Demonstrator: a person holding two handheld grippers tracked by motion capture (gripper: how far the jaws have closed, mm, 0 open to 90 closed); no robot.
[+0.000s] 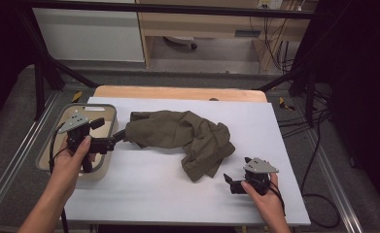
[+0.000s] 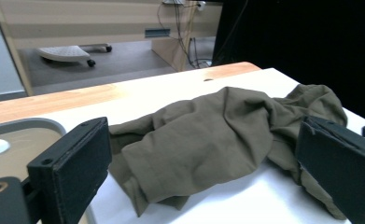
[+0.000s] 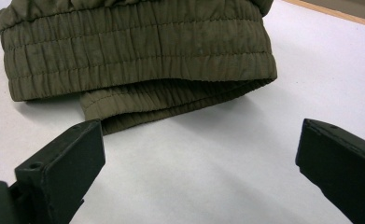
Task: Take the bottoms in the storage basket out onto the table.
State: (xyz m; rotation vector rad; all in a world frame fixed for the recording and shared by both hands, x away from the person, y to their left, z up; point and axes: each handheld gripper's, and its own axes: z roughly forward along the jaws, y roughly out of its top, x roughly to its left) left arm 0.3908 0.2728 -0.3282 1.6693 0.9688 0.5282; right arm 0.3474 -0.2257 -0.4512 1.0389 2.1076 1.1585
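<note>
Nearest the camera in the high view, a person's two forearms come in from the bottom edge, each hand holding a black tool. The right hand (image 1: 267,196) grips the right tool (image 1: 230,183) low over the white sheet covering the table (image 1: 144,189), just short of the near end of an olive-green garment (image 1: 187,138). In the right gripper view, this tool's jaws stand wide apart with nothing between them but bare white sheet. Just beyond them lies the garment's gathered elastic waistband (image 3: 138,56), folded flat on the sheet, not touching either jaw.

Further to the left, the left hand (image 1: 76,158) holds the left tool (image 1: 121,135) above a shallow grey tray (image 1: 61,116) that sits at the table's left edge. The tool points right, its tips at the left edge of the garment. In the left gripper view, its jaws are also spread wide and hold nothing. The crumpled cloth lies between and beyond them. Whether the tips touch the fabric cannot be told.

The garment lies in a loose, wrinkled heap across the middle of the table, running from near the tray toward the right tool. Behind it, a strip of bare wood shows at the table's far edge (image 1: 178,92). Beyond the table is a grey floor, pale wooden furniture (image 1: 197,24) and hanging cables (image 1: 275,43).
</note>
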